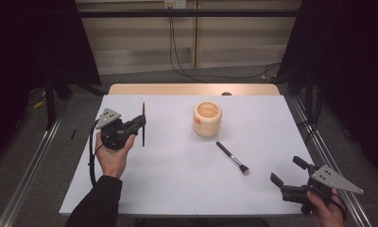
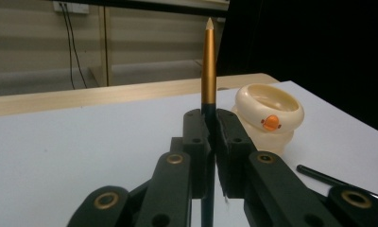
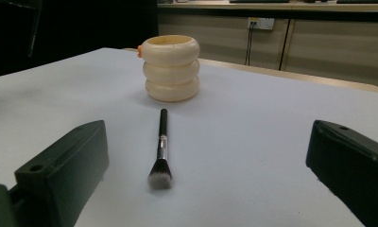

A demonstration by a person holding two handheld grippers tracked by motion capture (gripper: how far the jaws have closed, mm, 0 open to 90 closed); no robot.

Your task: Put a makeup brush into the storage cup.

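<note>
My left gripper (image 1: 142, 121) (image 2: 210, 124) is shut on a thin brush with a dark handle and gold ferrule (image 1: 143, 124) (image 2: 208, 66), held upright above the table's left part. A cream ribbed cup with an orange dot (image 1: 207, 118) (image 2: 269, 116) (image 3: 171, 67) stands near the table's middle, to the right of that gripper. A black makeup brush with a pale-tipped head (image 1: 232, 158) (image 3: 161, 151) lies flat in front of the cup. My right gripper (image 1: 286, 172) stands open at the table's front right corner, pointing at that brush, nothing between its jaws.
A white sheet (image 1: 177, 184) covers the table, with a strip of bare wood (image 1: 192, 89) along the far edge. Metal rails run along both sides. Cables hang on the wall behind.
</note>
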